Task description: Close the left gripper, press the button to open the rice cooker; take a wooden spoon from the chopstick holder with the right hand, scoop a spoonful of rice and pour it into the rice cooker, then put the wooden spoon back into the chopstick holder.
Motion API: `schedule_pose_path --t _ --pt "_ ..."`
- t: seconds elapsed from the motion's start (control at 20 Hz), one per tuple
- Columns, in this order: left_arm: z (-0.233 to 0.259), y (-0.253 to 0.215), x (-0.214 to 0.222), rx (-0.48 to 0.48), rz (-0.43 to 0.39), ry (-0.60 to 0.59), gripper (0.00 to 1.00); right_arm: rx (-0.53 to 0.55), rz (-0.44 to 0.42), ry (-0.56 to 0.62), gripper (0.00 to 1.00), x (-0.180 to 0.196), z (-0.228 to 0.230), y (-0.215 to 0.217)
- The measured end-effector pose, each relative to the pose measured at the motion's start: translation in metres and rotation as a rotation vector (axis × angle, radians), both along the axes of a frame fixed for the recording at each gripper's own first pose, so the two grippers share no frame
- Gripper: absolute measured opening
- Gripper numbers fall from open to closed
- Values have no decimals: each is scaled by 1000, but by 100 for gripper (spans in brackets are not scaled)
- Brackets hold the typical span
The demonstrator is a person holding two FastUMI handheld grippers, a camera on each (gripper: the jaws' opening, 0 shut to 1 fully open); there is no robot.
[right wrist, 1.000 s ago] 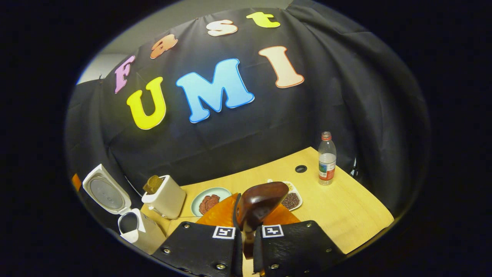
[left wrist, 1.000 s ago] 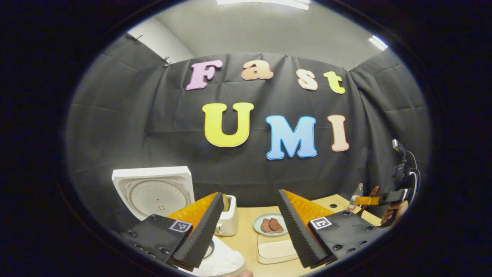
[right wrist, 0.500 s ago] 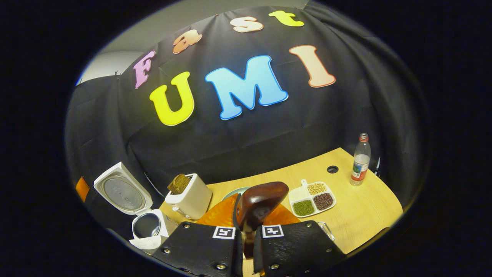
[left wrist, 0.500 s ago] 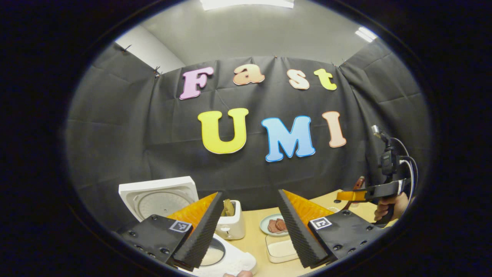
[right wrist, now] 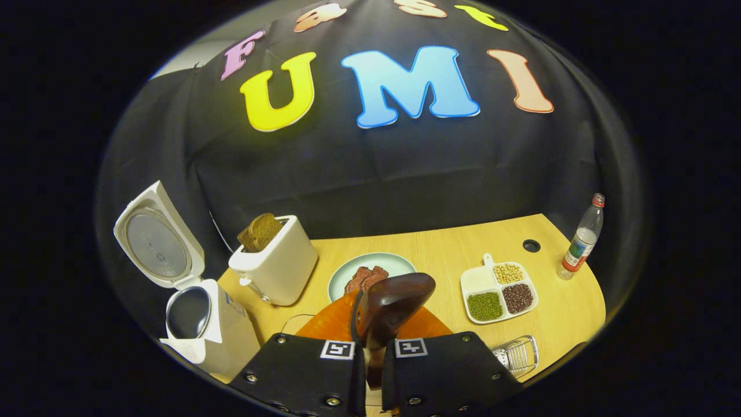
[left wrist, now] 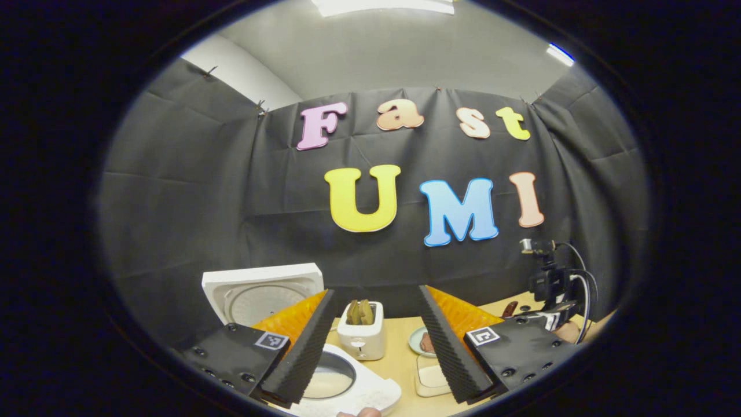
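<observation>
Two fingers of the right gripper [right wrist: 370, 353] are clenched on the dark brown wooden spoon [right wrist: 389, 302], its bowl upright above the pale wooden table [right wrist: 440, 243]. The white rice cooker [right wrist: 200, 324] stands at that table's left end, lid raised, beside a white toaster [right wrist: 278, 263] with brown bread. The left gripper [left wrist: 375, 341] hangs released, jaws spread, above the cooker. A wire chopstick holder [right wrist: 517, 354] lies at the table's near right edge

wooden spoon [right wrist: 393, 301] handle hidden | chopstick holder [right wrist: 515, 354] cut off
</observation>
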State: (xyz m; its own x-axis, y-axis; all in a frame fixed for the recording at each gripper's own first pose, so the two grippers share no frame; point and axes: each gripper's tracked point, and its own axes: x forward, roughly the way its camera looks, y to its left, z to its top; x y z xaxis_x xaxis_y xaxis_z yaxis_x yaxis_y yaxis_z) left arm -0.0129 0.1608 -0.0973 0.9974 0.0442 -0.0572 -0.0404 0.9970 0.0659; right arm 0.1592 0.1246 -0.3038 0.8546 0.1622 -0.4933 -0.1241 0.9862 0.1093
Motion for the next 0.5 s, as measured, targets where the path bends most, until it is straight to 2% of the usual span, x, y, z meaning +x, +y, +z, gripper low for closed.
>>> schedule_pose_path --t 0.1,0.15,0.2,0.25,0.3,0.35,0.4,0.5 --pt "-6 8 -4 3 23 9 100 -43 20 22 11 5 -19 10" --pt "-9 12 -6 -5 29 17 100 -72 29 38 11 7 -28 14" --pt "-13 14 -8 -19 34 22 96 -96 39 48 11 9 -36 19" --pt "-16 20 -11 -27 50 29 100 -111 54 56 11 11 -43 26" --pt "-20 26 -14 -34 64 37 100 -125 69 72 11 11 -53 34" --pt "-22 30 -17 -41 74 45 100 -136 81 104 11 10 -64 39" --pt "-24 35 -20 -45 87 48 95 -129 91 120 11 8 -70 47" --pt "-24 47 -28 -47 115 52 95 -116 108 117 11 10 -74 59"
